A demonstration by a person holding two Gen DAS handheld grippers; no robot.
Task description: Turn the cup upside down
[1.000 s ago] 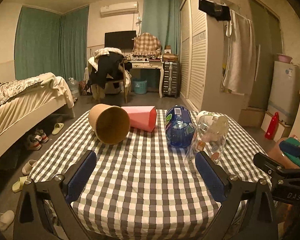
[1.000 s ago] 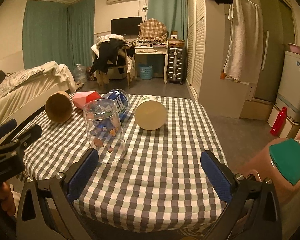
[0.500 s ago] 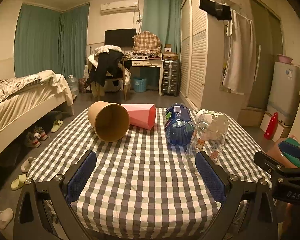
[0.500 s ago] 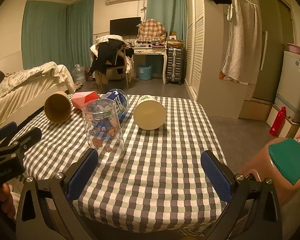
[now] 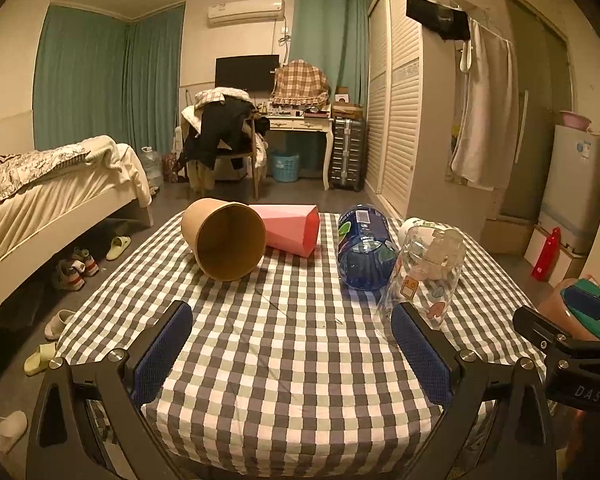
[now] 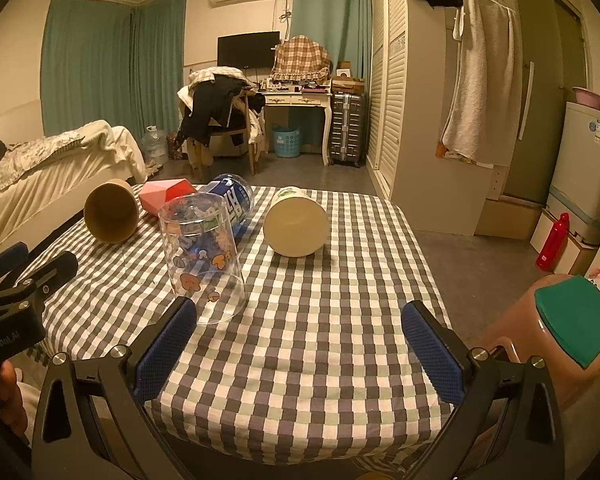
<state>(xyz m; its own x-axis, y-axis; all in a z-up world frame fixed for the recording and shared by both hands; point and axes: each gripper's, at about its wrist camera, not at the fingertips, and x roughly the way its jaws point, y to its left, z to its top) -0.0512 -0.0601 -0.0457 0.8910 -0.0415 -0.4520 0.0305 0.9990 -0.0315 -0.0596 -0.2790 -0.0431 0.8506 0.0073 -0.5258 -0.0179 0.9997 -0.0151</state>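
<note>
Checked-cloth table [image 6: 340, 320]:
- clear printed glass cup [image 6: 202, 258], mouth down, near left edge;
- brown paper cup [image 5: 225, 239], pink faceted cup [image 5: 290, 230], blue bottle [image 5: 364, 254], cream cup [image 6: 296, 227], all on their sides.

Left hand-held gripper [image 5: 292, 354] and right hand-held gripper [image 6: 300, 350]: released, grasping nothing.

The room is dim with warm yellow light. Both pictures look sharp in the middle, but bend round and go black at the corners.
</note>
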